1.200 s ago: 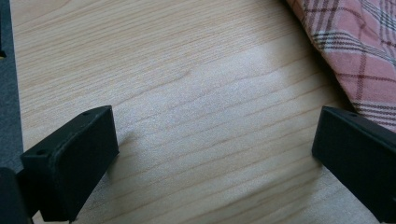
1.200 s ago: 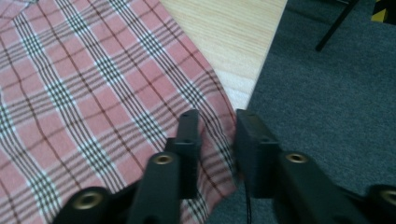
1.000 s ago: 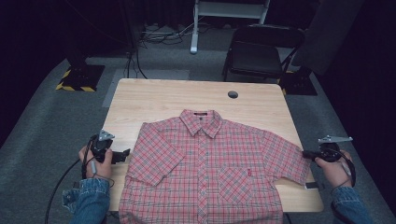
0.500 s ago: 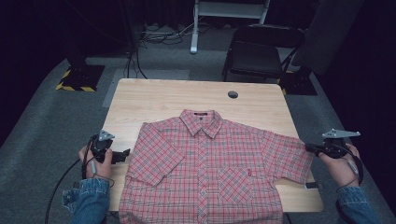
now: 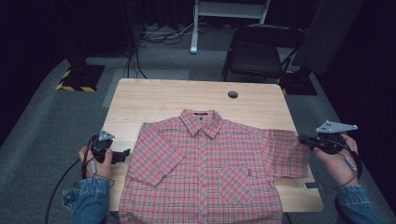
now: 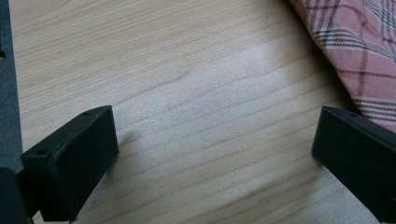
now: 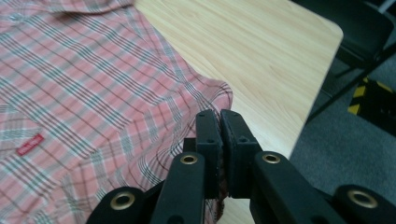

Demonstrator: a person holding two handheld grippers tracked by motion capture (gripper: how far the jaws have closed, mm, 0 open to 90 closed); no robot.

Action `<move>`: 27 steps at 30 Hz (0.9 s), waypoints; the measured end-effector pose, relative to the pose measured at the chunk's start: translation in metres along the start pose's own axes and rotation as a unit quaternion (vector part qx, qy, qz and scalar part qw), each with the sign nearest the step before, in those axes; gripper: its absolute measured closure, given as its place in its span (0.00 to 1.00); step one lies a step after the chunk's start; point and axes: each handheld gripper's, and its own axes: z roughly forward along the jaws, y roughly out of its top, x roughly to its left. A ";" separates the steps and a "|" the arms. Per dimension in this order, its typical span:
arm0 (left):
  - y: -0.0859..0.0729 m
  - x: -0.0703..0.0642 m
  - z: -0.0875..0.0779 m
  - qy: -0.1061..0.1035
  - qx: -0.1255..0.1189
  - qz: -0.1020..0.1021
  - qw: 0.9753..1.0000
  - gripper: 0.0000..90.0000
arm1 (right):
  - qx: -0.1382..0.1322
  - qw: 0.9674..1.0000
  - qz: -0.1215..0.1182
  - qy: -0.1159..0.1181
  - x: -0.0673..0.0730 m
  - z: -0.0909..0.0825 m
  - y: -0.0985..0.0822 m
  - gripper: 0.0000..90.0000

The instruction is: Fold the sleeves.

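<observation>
The wooden table (image 5: 154,100) carries a red plaid short-sleeved shirt (image 5: 205,172) spread flat, buttoned. The right gripper (image 7: 219,122), jaws clamped together, pinches the sleeve hem directly ahead. The left gripper (image 6: 212,149) stands wide apart, empty, shirt just beside it.

A recording studio or robotics lab set-up is seen here, rather than a home. A light wooden table (image 5: 154,100) with a cable hole (image 5: 232,94) is placed on grey carpet (image 5: 42,126) and is ringed by black curtains or dark walls. A stand base marked with yellow-and-black hazard tape (image 5: 77,79) is seen at the left, loose cables (image 5: 161,32) are trailed across the floor behind, and a white metal frame (image 5: 231,11) is set at the back. A black folding chair (image 5: 259,56) is parked beyond the table's far edge. Instrumented hand-held grippers are used at the table.
</observation>
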 end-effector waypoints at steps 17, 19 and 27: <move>0.000 0.000 0.000 0.000 0.000 0.000 1.000 0.00 | 0.010 0.997 -0.078 0.023 0.052 0.009 0.046 0.95; 0.000 0.000 0.000 0.000 0.000 0.000 1.000 0.00 | 0.012 0.996 -0.083 0.029 0.056 0.011 0.050 0.96; 0.000 0.000 0.000 0.000 0.000 0.000 1.000 0.00 | 0.015 0.993 -0.108 0.040 0.077 0.019 0.068 0.95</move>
